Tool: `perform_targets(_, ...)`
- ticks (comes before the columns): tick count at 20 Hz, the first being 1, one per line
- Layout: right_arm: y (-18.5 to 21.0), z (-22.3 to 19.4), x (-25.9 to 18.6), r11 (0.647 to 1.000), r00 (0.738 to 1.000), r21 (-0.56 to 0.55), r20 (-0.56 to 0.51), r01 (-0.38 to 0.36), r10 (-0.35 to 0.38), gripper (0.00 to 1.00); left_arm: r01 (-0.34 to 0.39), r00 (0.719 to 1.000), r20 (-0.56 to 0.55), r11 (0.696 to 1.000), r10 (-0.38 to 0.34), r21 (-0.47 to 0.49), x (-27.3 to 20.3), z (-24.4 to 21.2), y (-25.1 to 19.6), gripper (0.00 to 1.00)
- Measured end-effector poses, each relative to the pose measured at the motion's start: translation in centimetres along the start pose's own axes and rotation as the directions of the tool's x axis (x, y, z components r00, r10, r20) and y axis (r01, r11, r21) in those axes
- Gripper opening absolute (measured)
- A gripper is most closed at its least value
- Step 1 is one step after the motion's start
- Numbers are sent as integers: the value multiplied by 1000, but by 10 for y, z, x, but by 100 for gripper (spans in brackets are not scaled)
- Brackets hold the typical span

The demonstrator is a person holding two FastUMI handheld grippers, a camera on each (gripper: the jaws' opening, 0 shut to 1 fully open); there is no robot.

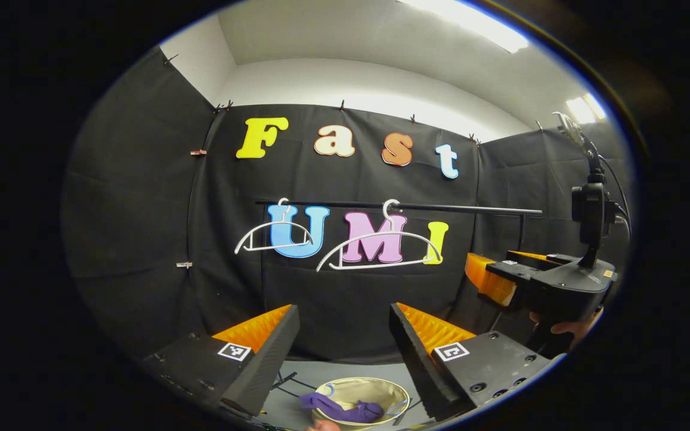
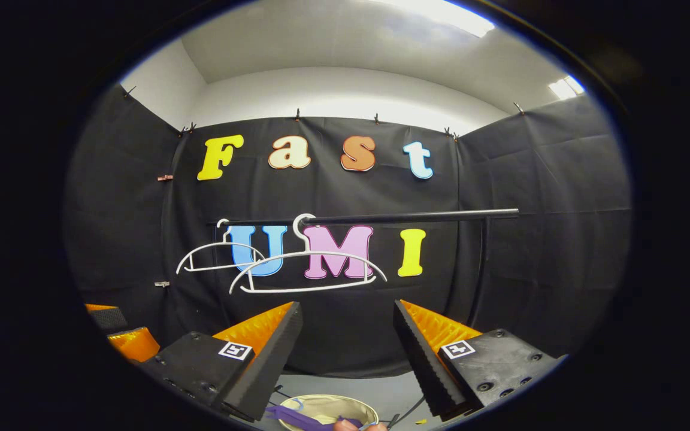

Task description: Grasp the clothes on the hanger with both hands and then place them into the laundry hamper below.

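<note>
Purple clothes in hamper — below both wide-spread, empty hand-held grippers.

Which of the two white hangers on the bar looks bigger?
The right-hand hanger looks bigger and hangs lower on the bar; the left-hand hanger looks smaller. Both are bare.

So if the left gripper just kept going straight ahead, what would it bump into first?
Probably the black cloth wall. The left gripper is open and points below the white hangers, above the hamper. Depth is hard to judge.
</note>
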State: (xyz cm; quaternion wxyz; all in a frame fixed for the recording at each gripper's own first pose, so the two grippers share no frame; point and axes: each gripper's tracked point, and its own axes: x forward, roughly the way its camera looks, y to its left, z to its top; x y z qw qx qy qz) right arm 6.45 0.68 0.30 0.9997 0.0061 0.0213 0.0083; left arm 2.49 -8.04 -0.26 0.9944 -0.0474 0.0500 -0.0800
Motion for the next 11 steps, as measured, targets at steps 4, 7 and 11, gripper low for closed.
perform_targets(4,3,1,-1,1000,1000,-13,-1,-4,4,99,3,1000,1,1000,-3,0,-1,2,-1,95)
perform_targets(7,3,4,-1,1000,1000,-19,8,-3,4,97,4,1000,12,1000,-4,1,-3,5,-2,95)
perform_targets(11,0,4,1,1000,1000,-2,10,5,-5,97,3,1000,9,1000,-3,-2,0,2,-2,95)
